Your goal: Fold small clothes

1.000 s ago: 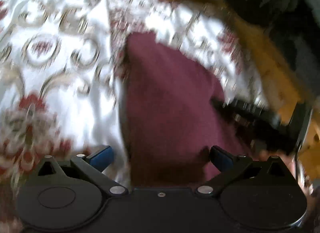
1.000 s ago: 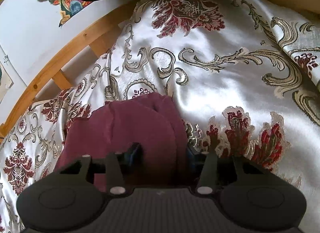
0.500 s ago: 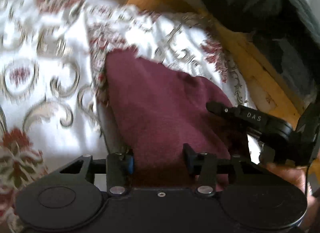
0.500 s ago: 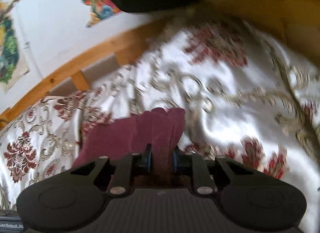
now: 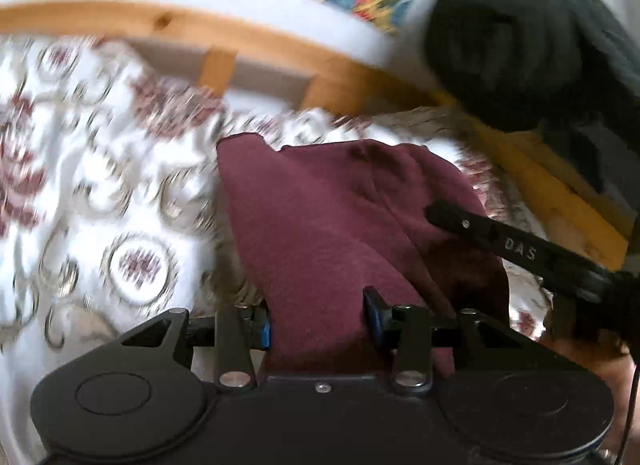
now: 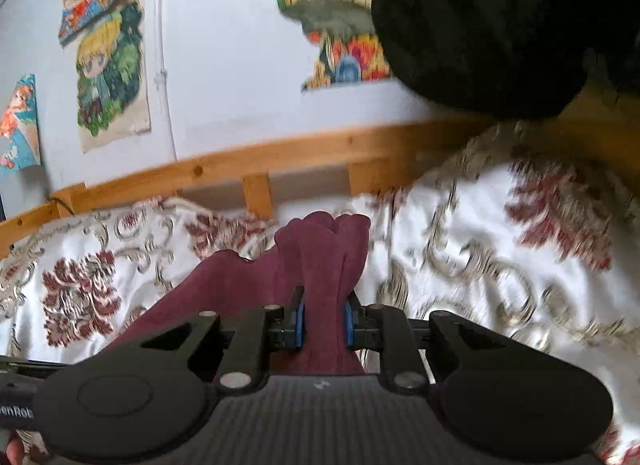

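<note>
A small maroon garment (image 5: 320,225) lies on a white floral bedspread (image 5: 100,205). My left gripper (image 5: 316,323) is shut on its near edge, a thick bunch of cloth filling the gap between the blue pads. The right gripper's black arm (image 5: 520,249) reaches in from the right and meets the same garment. In the right wrist view my right gripper (image 6: 323,323) is shut on a gathered fold of the maroon garment (image 6: 320,257), which rises bunched above the pads and is lifted off the bedspread (image 6: 480,265).
A wooden bed rail (image 6: 280,161) runs along the far side against a pale wall (image 6: 220,65) with colourful pictures. A bulky black fabric mass (image 6: 480,25) hangs at the upper right in both views.
Both grippers went from open around the maroon garment to shut on it. Both then rose and tilted up, lifting the cloth, so the rail and wall came into view.
</note>
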`<state>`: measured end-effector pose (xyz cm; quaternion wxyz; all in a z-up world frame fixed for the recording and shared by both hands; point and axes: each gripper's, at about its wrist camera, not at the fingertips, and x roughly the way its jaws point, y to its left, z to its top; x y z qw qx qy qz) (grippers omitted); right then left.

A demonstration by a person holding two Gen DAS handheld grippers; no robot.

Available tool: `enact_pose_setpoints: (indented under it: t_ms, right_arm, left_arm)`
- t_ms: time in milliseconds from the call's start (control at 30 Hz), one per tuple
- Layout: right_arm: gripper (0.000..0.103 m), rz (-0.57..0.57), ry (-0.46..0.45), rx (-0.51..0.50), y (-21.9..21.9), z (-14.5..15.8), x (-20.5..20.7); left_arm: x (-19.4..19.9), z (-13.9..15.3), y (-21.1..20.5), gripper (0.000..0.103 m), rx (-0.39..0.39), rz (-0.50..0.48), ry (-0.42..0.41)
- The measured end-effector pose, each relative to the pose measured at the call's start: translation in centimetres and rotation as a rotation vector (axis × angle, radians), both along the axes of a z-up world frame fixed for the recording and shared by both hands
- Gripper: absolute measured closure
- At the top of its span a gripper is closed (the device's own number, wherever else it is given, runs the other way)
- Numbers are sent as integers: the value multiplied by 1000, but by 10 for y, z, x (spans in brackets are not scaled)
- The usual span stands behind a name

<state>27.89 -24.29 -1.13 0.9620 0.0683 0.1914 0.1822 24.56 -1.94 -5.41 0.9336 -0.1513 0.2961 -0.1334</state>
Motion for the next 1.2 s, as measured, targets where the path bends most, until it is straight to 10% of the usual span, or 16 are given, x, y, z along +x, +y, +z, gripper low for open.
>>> enact_pose_setpoints:
  t_ms: [233, 533, 767, 1200]
  right_arm:
    - [73, -61, 104, -26, -9, -29, 8]
    - [27, -116, 145, -6, -19, -25, -26]
    - [1, -152, 125, 32, -29, 6, -86]
    - [0, -164, 69, 23, -34, 41, -218]
  left_arm:
    - [10, -17, 4, 51, -31, 24, 87]
    - [-4, -9, 17, 8, -26, 116, 143]
    - [-59, 24, 25, 1, 78, 133, 69]
    - [-182, 64, 28, 1, 274, 172, -36]
